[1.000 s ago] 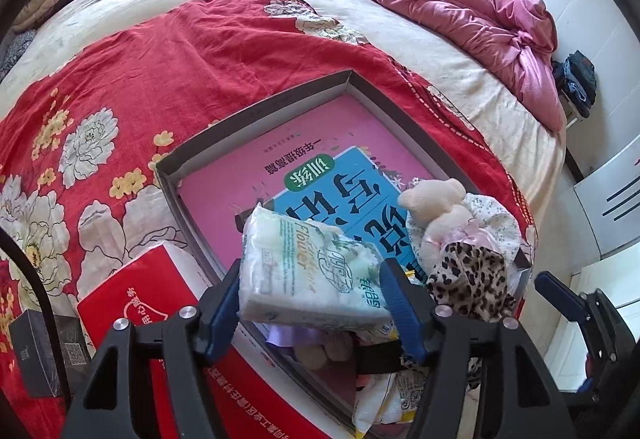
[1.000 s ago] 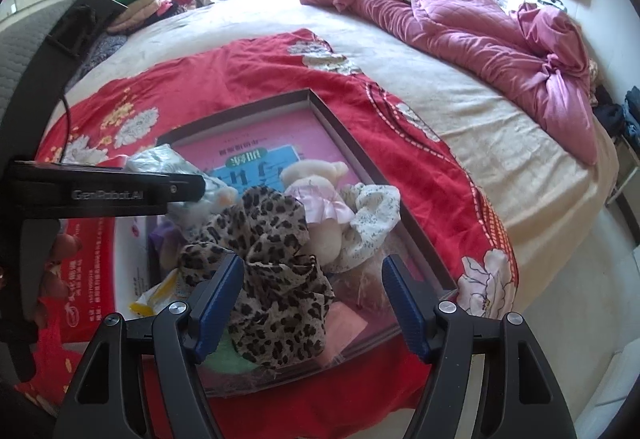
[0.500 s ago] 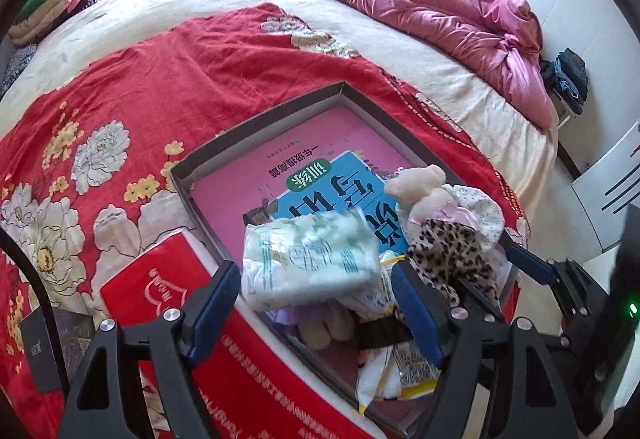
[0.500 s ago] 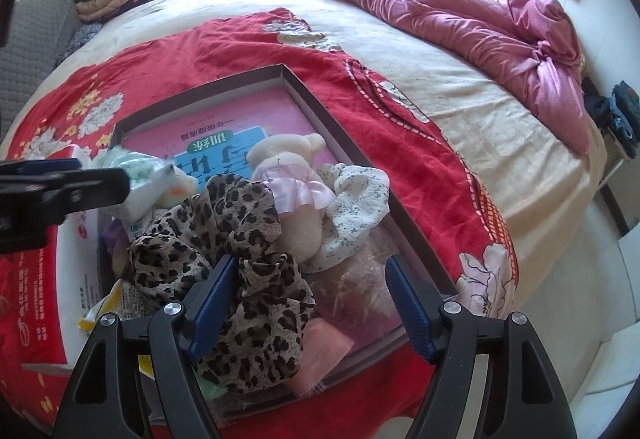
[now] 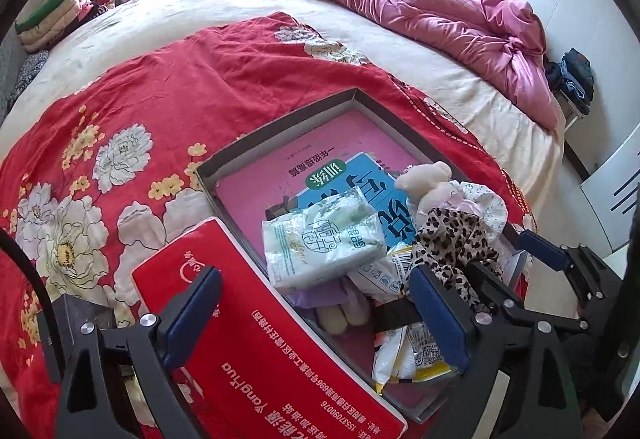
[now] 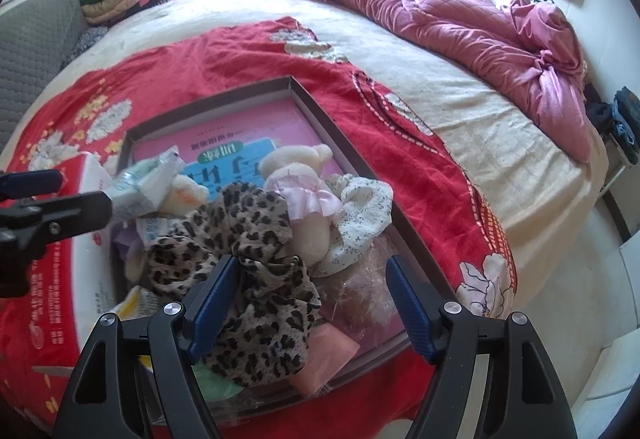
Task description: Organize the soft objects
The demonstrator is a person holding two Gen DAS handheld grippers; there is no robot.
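A white-green tissue pack lies loose on the pile inside a shallow grey box. My left gripper hovers just short of it. Its jaws are opening and the pads touch nothing. A cream plush toy, a leopard-print cloth and a white flowered cloth fill the box's right side. My right gripper stands open over the leopard-print cloth, which bulges up between its fingers without being pinched. The plush toy lies just beyond it.
A pink and a blue book line the box floor. A red carton lies against the box's left wall. Everything rests on a red flowered blanket. A rumpled pink quilt lies at the far right, and the bed's edge drops off to the right.
My left gripper let go of the tissue pack, spread its jaws and drew back a little. The pack now lies on the pile in the box. My right gripper stayed put.
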